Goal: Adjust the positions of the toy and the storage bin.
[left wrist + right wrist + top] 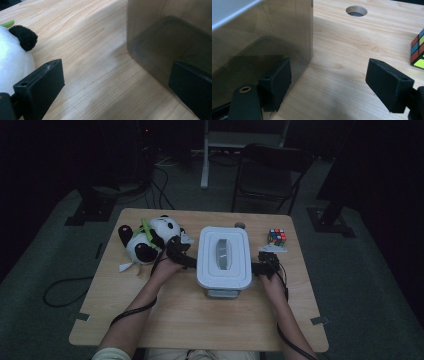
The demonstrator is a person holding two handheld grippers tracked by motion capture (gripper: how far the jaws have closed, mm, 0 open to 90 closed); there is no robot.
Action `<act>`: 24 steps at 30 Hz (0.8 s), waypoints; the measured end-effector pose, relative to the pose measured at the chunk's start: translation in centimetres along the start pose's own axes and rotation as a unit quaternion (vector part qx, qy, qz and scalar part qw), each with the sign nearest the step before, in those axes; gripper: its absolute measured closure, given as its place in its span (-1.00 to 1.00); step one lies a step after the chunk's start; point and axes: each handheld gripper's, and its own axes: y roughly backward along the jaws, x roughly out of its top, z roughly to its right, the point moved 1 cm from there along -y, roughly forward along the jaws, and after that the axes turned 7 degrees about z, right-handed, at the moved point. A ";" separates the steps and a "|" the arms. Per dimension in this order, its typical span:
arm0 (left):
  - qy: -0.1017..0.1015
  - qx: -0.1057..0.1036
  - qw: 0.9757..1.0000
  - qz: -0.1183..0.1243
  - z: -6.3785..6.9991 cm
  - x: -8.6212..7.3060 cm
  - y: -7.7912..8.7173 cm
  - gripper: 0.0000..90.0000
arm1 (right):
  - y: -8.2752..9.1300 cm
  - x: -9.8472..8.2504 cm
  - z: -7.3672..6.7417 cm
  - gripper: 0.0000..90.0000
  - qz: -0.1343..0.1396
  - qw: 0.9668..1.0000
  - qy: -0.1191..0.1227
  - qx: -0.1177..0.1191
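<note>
A translucent storage box with a white lid (224, 257) stands in the middle of the wooden table (200, 320). My left gripper (192, 262) sits low at the box's left side, open. In the left gripper view its jaws (116, 75) stand wide over bare wood, one jaw next to the box's smoky wall (160, 37). My right gripper (256, 268) is at the box's right side, also open. In the right gripper view (332, 75) one jaw lies close against the box wall (274, 32) and the other is out over the table. Nothing is between either pair of jaws.
A panda plush (147, 240) lies left of the box, just behind my left gripper (12, 57). A colour cube (277, 237) sits at the back right (418, 52). A round hole (356, 10) is cut in the table behind the box. A dark chair (270, 170) stands beyond the table.
</note>
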 end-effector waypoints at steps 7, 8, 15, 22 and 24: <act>-0.007 -0.001 1.000 -0.003 0.7 -0.4 0.8 -0.98 | 0.8 -0.3 -0.7 -0.55 -0.004 1.000 0.013 0.002; -0.009 -0.001 1.000 -0.004 0.8 -0.5 0.9 -0.98 | 0.9 -0.4 -0.8 -0.55 -0.004 1.000 0.012 0.003; -0.013 -0.002 1.000 -0.006 1.3 -0.9 1.7 -0.98 | 1.7 -0.9 -1.4 -0.53 -0.001 1.000 0.007 0.009; -0.020 0.000 1.000 -0.005 1.9 -1.2 2.3 -0.98 | 2.2 -1.3 -1.8 -0.53 0.000 1.000 0.008 0.011; -0.024 -0.001 1.000 -0.007 2.0 -1.3 2.5 -0.98 | 2.4 -1.5 -1.9 -0.53 0.002 1.000 0.002 0.014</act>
